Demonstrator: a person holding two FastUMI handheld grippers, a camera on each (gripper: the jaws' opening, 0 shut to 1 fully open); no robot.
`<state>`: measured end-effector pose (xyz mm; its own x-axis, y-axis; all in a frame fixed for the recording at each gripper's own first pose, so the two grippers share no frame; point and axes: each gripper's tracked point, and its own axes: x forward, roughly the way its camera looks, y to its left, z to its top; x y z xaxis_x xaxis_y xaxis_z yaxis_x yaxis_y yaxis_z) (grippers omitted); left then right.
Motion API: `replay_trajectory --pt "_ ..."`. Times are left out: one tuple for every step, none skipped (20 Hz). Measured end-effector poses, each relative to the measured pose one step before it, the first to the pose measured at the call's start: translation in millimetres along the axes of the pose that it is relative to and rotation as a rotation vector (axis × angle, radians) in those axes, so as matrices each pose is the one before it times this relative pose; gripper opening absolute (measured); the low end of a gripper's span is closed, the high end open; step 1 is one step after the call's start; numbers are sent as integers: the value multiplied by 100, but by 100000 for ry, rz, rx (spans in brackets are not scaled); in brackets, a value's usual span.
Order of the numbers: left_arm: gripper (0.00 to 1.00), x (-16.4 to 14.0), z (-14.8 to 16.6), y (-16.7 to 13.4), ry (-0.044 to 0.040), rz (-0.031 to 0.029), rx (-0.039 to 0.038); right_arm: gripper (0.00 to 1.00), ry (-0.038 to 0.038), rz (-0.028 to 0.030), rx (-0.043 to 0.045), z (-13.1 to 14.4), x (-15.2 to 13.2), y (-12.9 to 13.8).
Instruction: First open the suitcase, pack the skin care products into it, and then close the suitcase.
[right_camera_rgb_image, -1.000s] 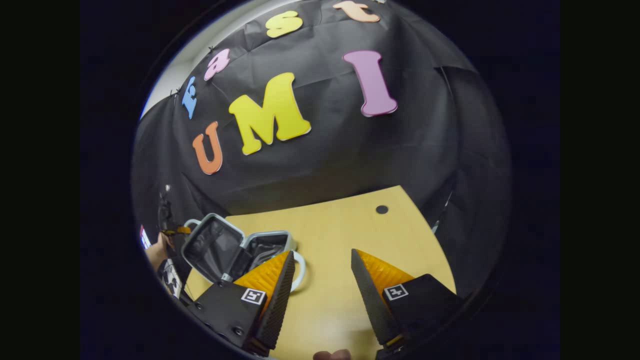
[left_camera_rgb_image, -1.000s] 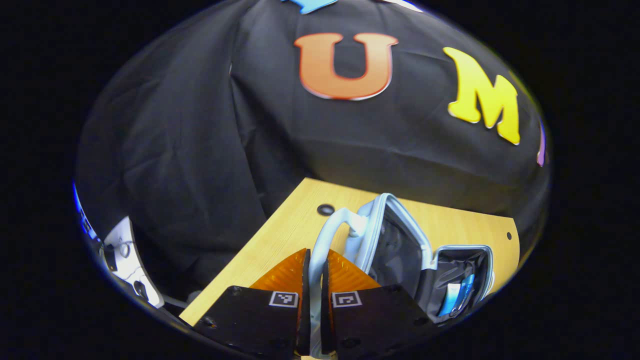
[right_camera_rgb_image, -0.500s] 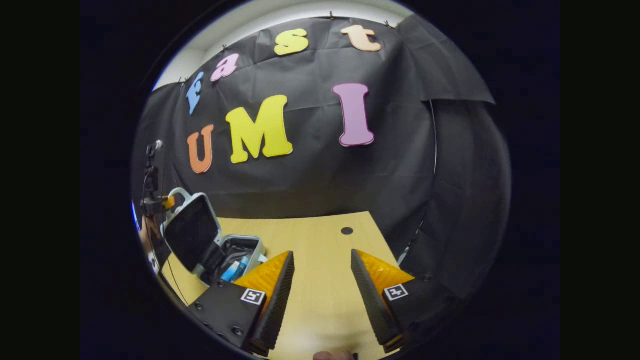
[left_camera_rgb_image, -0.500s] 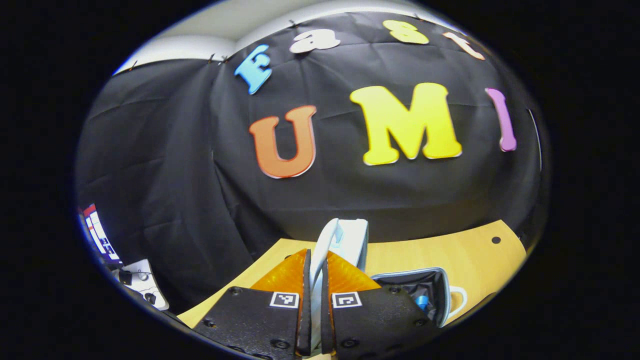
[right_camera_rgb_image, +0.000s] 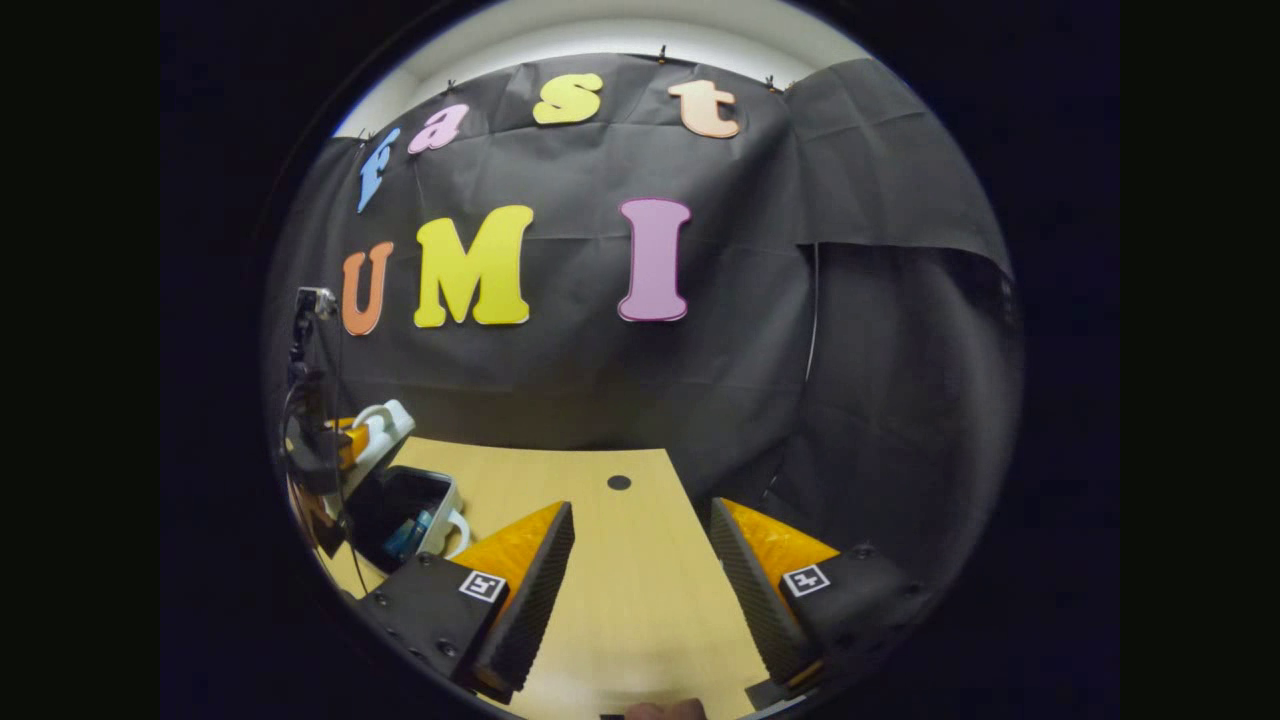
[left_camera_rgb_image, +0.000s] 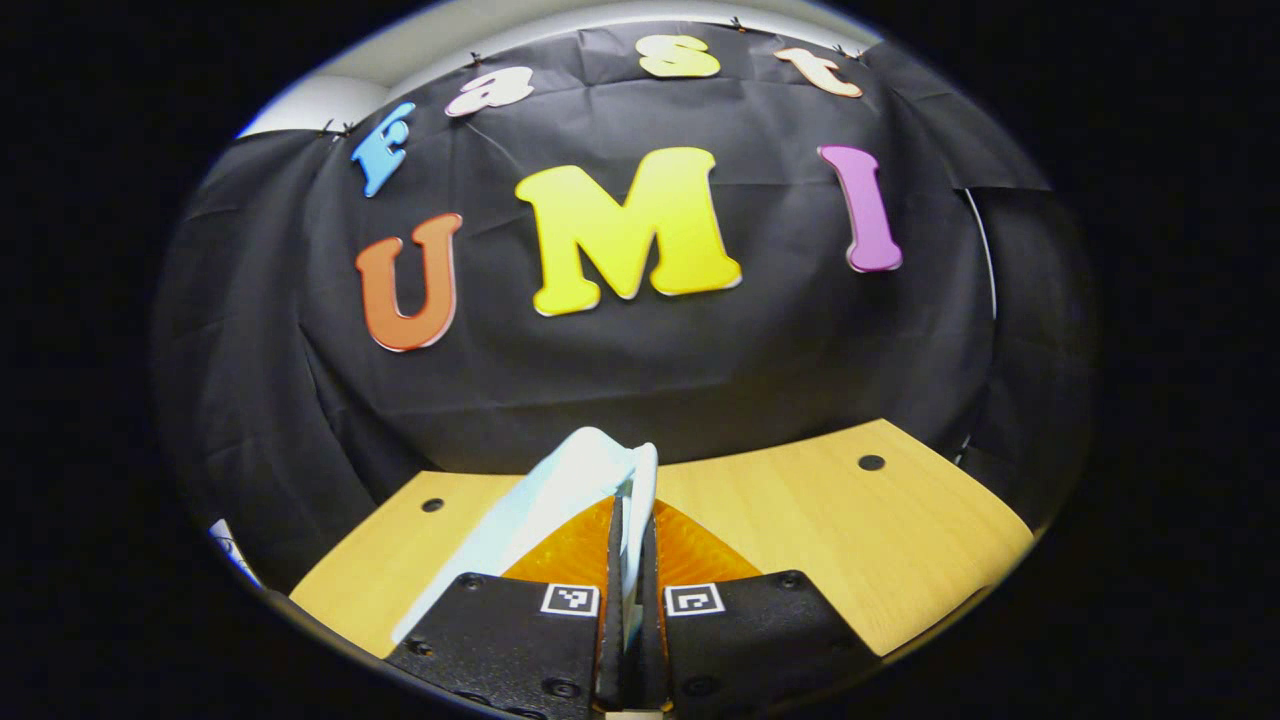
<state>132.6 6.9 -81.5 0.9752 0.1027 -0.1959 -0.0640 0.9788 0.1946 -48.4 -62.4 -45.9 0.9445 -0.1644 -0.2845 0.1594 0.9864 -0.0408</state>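
One suitcase [right_camera_rgb_image: 400,495], two hand-held grippers, one table [right_camera_rgb_image: 620,580].

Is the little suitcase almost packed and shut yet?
Nearly. Done: the small pale blue hard-shell suitcase is open, with a blue skin care tube inside. In hand: the left gripper is shut on the lid's pale curved handle, and the lid stands part-way over the base. The right gripper hangs open over the light wooden table. Left: bring the lid fully down.

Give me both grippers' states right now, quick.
Left gripper: shut on the suitcase handle, lid partly lowered over the suitcase.
Right gripper: open, holding nothing, above the table.
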Motion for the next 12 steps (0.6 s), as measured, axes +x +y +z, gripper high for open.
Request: replay_trajectory --pt "10 225 -730 -1253 1091 -1653 777 79 176 -1790 -234 -34 -124 -687" --pt "10 421 -872 -843 1221 -1744 40 81 140 -1630 50 13 -150 -591" --pt "10 435 -959 -980 1783 -1892 157 81 309 -1488 2 -173 -220 -532" --pt "10 314 -758 -895 1677 -1438 206 81 654 -1295 -383 -252 -104 -471" --pt "10 503 -699 -804 1373 -1122 478 81 769 -1080 -442 -312 -108 -422" --pt "10 369 -679 -509 1368 -1085 628 81 789 -914 -548 -342 -95 -338" --pt "10 457 -616 -634 1280 -914 439 81 848 -916 -185 -311 30 -256" --pt "10 498 -725 -565 1271 -672 118 81 994 -375 180 -224 -56 -162" --pt "10 256 -609 -559 1274 -399 270 81 936 -667 160 -469 -124 -232" --pt "10 256 -570 -459 1231 -587 616 80 564 -30 243 -180 -10 -49" --pt "10 278 -528 -302 1334 -400 591 79 683 -269 10 -272 72 2" --pt "10 98 -603 -399 945 -354 143 79 398 112 -67 -120 -4 142"
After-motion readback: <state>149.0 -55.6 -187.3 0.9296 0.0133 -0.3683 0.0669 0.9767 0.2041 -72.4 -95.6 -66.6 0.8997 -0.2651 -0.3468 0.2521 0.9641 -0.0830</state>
